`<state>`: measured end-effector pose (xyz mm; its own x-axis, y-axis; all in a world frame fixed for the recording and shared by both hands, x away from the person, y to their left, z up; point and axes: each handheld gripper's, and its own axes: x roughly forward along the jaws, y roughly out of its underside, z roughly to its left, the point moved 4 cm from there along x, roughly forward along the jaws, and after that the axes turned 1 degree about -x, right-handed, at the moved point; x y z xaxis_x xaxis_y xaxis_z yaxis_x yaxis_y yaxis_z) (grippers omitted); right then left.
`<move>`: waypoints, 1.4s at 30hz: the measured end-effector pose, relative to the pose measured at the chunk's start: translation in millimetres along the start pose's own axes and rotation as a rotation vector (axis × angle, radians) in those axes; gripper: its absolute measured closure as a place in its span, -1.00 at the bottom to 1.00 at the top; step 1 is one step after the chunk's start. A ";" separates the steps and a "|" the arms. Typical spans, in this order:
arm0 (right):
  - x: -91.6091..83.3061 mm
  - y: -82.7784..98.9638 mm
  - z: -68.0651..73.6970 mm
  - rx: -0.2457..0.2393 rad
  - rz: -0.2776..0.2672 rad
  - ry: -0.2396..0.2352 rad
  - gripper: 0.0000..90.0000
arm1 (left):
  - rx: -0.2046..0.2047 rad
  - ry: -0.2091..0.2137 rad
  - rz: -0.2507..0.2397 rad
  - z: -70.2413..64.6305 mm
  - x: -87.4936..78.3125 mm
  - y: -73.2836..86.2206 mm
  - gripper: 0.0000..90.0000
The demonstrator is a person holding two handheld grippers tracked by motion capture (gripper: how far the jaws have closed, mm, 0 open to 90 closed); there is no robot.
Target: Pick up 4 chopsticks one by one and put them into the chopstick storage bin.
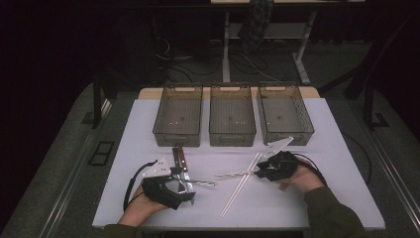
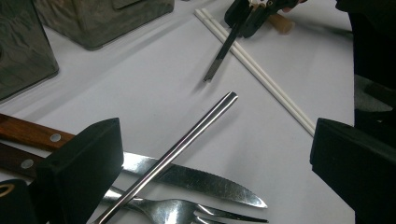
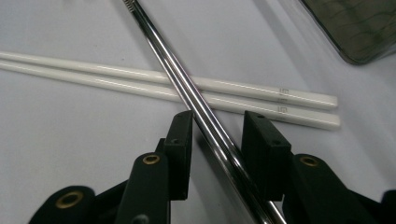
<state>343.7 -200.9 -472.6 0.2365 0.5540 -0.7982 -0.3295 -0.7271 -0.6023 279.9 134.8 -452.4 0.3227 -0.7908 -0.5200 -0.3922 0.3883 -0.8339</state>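
Note:
My right gripper sits low over the table, its jaws on either side of a pair of metal chopsticks. A gap shows on one side, so it is open. These lie across two white chopsticks. My left gripper is wide open over a heap of cutlery: a single metal chopstick, two wood-handled knives and a fork. Farther off in the left gripper view is the right gripper.
Three smoky translucent bins stand side by side at the back of the white table. A bin wall is close on the left. Beyond the table are a dark floor, cables and desk legs.

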 end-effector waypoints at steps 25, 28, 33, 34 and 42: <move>2.8 -4.1 5.8 -0.030 -0.004 -0.004 0.52 | 0.001 0.005 0.007 -1.5 1.7 0.0 -0.97; 2.8 -4.4 5.5 -0.030 -0.005 -0.006 0.56 | 0.004 0.006 0.009 -1.5 2.0 0.0 -0.97; 2.8 -4.0 4.5 -0.028 -0.003 -0.002 0.61 | 0.004 0.007 0.010 -1.7 2.2 0.0 -0.97; 2.8 -3.9 4.4 -0.028 -0.003 -0.001 0.61 | 0.004 0.007 0.010 -1.7 2.2 0.0 -0.97; 2.2 -3.4 3.0 -0.021 -0.002 0.006 0.63 | 0.004 0.007 0.010 -1.8 2.1 -0.1 -0.96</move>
<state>342.6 -195.9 -472.3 0.2424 0.5528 -0.7972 -0.3101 -0.7345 -0.6036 279.0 132.2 -453.1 0.3126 -0.7903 -0.5269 -0.3916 0.3982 -0.8295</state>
